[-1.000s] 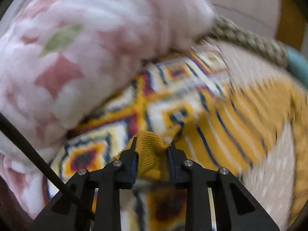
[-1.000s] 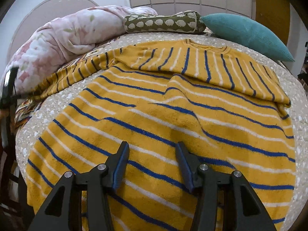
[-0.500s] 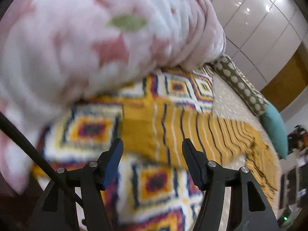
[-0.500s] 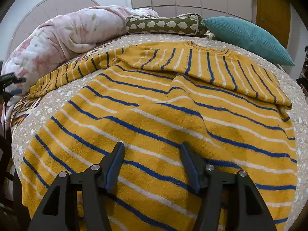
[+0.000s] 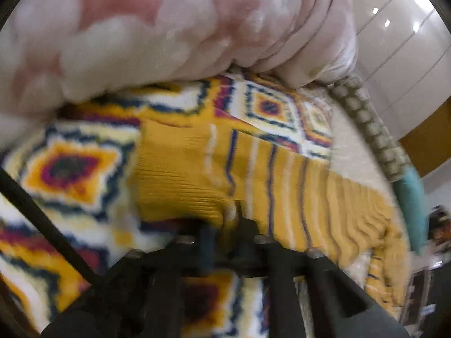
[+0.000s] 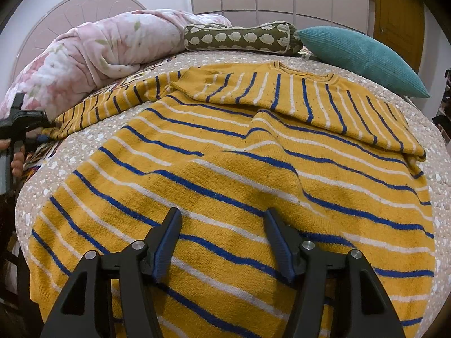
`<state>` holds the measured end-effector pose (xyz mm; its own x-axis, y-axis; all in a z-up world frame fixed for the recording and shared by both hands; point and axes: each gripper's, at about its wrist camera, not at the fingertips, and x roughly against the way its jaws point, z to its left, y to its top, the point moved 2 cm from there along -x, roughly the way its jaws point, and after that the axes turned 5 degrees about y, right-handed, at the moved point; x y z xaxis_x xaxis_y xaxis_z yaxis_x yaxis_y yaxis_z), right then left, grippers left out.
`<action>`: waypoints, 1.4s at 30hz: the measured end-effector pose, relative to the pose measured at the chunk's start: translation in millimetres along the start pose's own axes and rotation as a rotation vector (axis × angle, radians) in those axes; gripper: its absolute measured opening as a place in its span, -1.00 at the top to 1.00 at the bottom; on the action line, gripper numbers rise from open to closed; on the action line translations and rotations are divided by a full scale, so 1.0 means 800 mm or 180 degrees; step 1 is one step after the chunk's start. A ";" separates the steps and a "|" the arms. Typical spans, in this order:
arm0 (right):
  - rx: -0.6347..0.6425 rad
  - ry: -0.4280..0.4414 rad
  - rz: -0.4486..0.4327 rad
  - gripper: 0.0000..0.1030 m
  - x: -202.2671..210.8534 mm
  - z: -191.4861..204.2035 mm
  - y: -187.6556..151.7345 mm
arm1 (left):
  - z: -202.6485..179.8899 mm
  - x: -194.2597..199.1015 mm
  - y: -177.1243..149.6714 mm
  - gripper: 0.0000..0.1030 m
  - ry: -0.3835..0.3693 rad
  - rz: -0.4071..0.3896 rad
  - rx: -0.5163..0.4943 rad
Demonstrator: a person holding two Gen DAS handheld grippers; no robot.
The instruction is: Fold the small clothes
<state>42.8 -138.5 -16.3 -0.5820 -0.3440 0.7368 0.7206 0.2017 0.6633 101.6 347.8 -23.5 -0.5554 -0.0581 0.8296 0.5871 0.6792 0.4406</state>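
A mustard-yellow sweater (image 6: 239,152) with blue and white stripes lies flat on the bed, its right sleeve folded across the chest and its left sleeve (image 6: 107,107) stretched out to the left. In the left wrist view my left gripper (image 5: 228,225) is shut on the ribbed cuff (image 5: 180,174) of that sleeve, at its near edge; the frame is blurred. It also shows in the right wrist view (image 6: 19,124) at the far left. My right gripper (image 6: 222,242) is open and empty, just above the sweater's lower body.
A pink floral quilt (image 6: 98,56) is bunched at the back left, over a patterned blanket (image 5: 64,169). A hedgehog-print bolster (image 6: 239,38) and a teal cushion (image 6: 360,56) lie along the far edge. The speckled bedspread (image 6: 84,146) drops off at the left.
My left gripper held the cuff, opened half a second ago, and has now shut on the cuff's near edge again. My right gripper has stayed open, hovering over the hem area.
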 end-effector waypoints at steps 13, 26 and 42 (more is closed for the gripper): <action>-0.0117 0.0279 -0.0115 -0.39 0.004 -0.007 -0.002 | -0.301 0.110 -0.019 0.85 -0.0651 -0.0308 -0.1314; -0.0767 0.0931 -0.0442 -0.38 0.025 -0.043 -0.017 | -0.659 0.101 -0.256 0.76 -0.1638 0.0532 -0.2819; -0.0791 0.0929 -0.0459 -0.38 0.026 -0.039 -0.022 | -0.455 0.150 -0.209 -0.17 -0.1056 -0.0057 -0.2594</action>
<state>30.1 -178.1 -16.6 -0.5781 -0.6055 0.5470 0.7294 -0.0830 0.6790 151.1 -39.1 127.4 -0.6366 0.2378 0.7336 0.7440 -0.0609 0.6654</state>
